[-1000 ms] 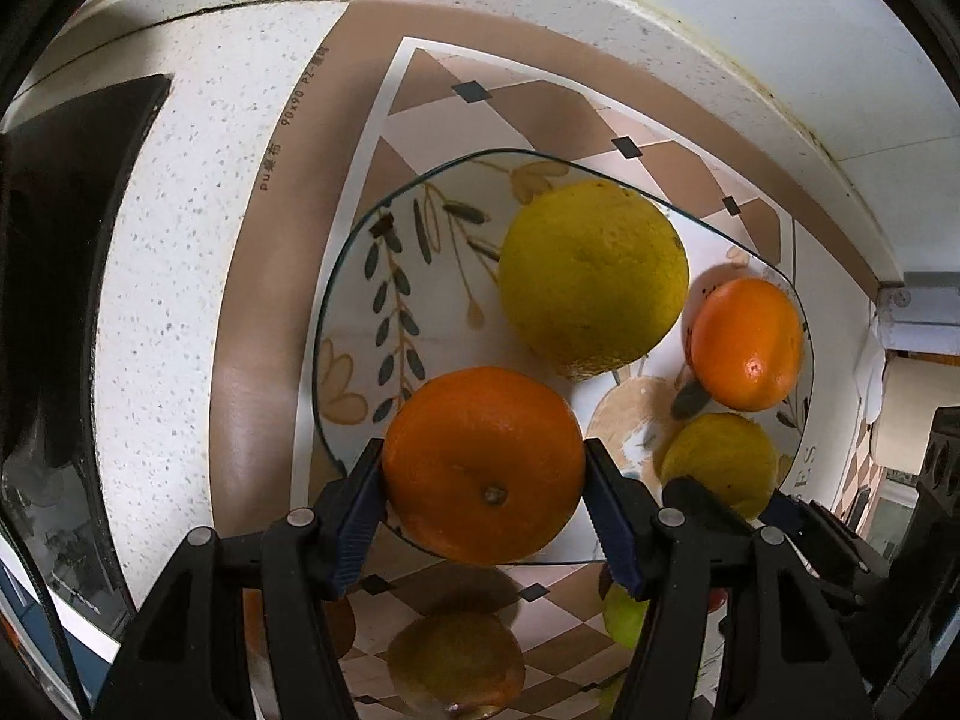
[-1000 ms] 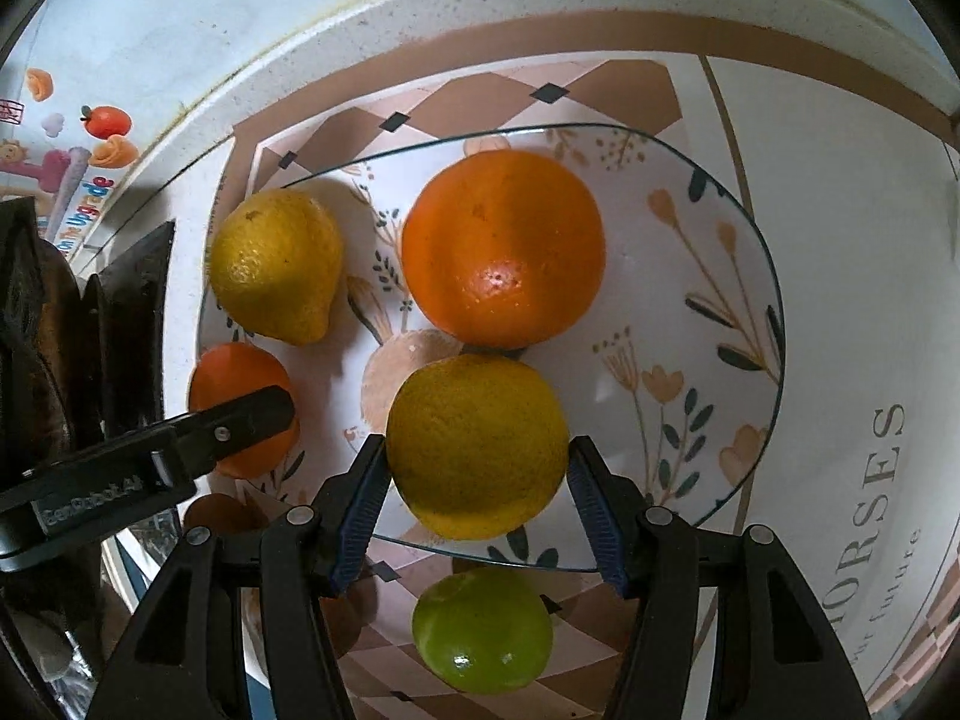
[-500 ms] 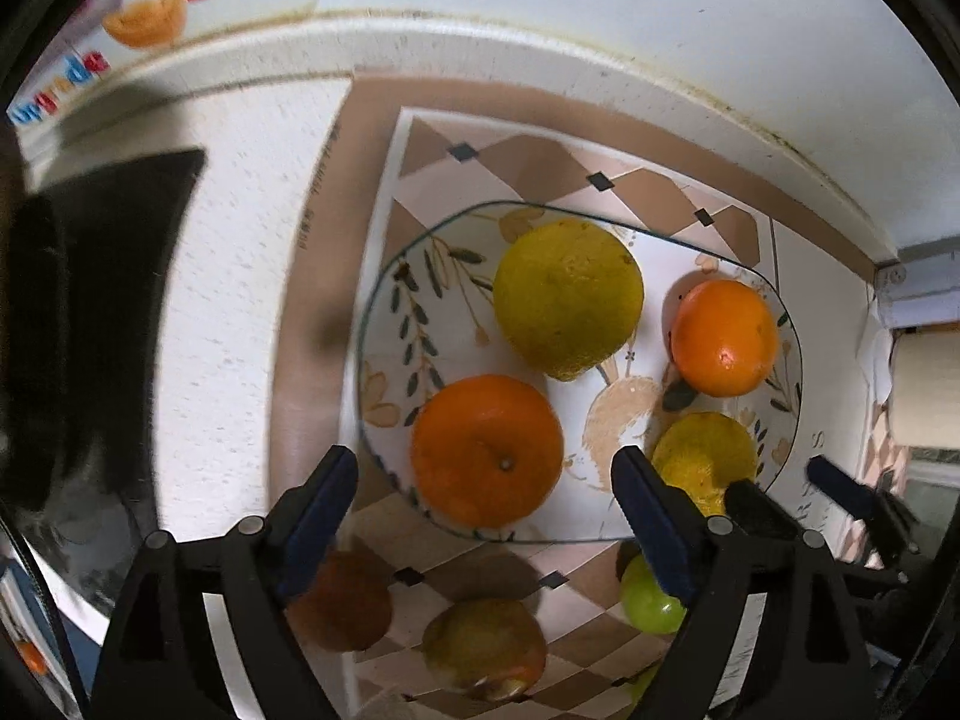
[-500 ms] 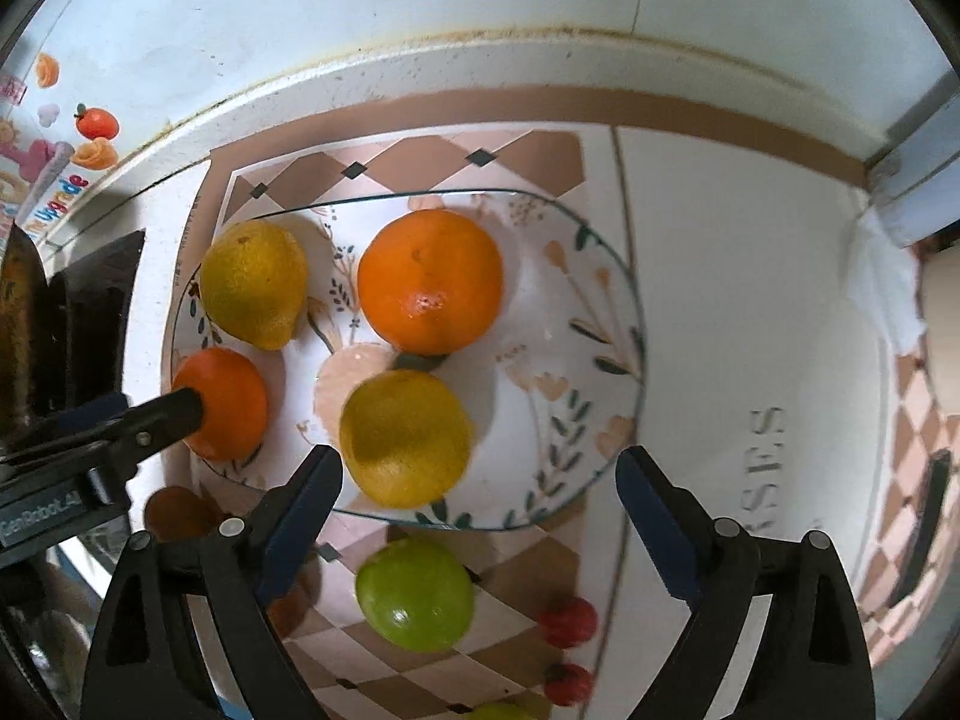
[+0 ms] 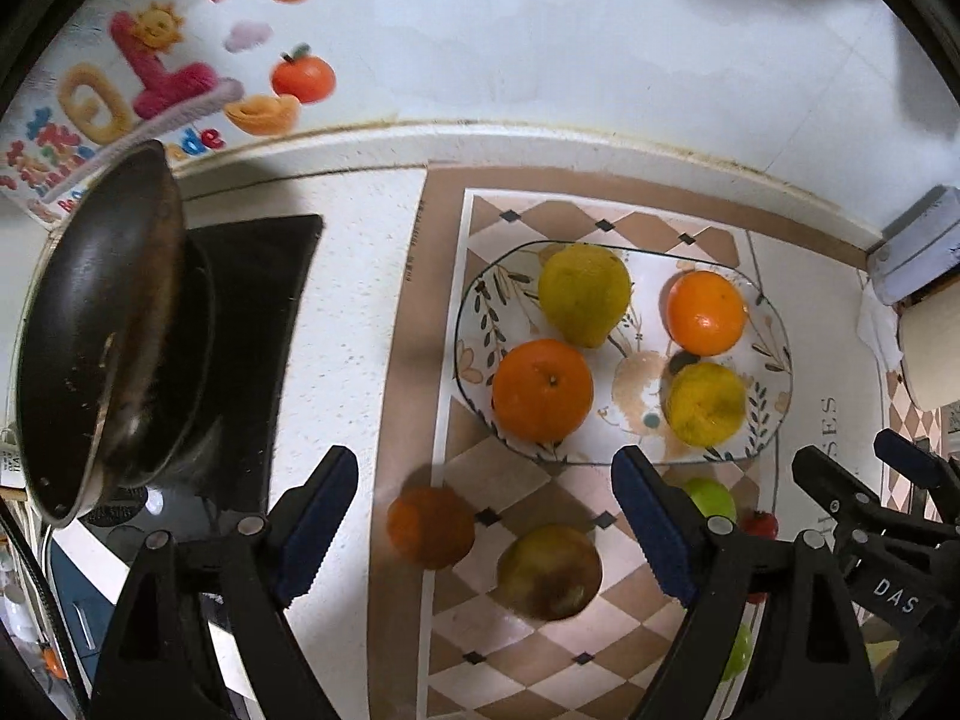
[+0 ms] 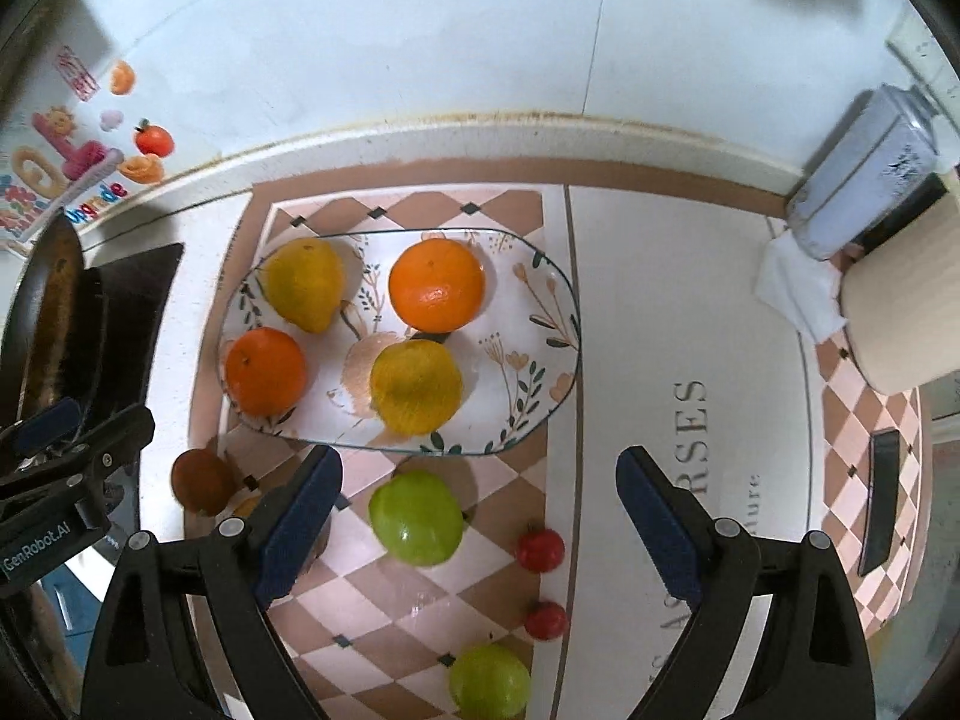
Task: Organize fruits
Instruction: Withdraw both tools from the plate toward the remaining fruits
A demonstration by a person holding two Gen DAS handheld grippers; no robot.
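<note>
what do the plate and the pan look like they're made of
The plate looks like glass with a printed floral pattern: its thin rim is see-through and the checked mat shows at the edge. It could also be glazed ceramic. The pan looks like dark metal, worn and glossy, with a paler bare rim.

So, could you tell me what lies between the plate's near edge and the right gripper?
In the right wrist view, a green apple lies on the checkered mat between the plate and the open right gripper.
</note>
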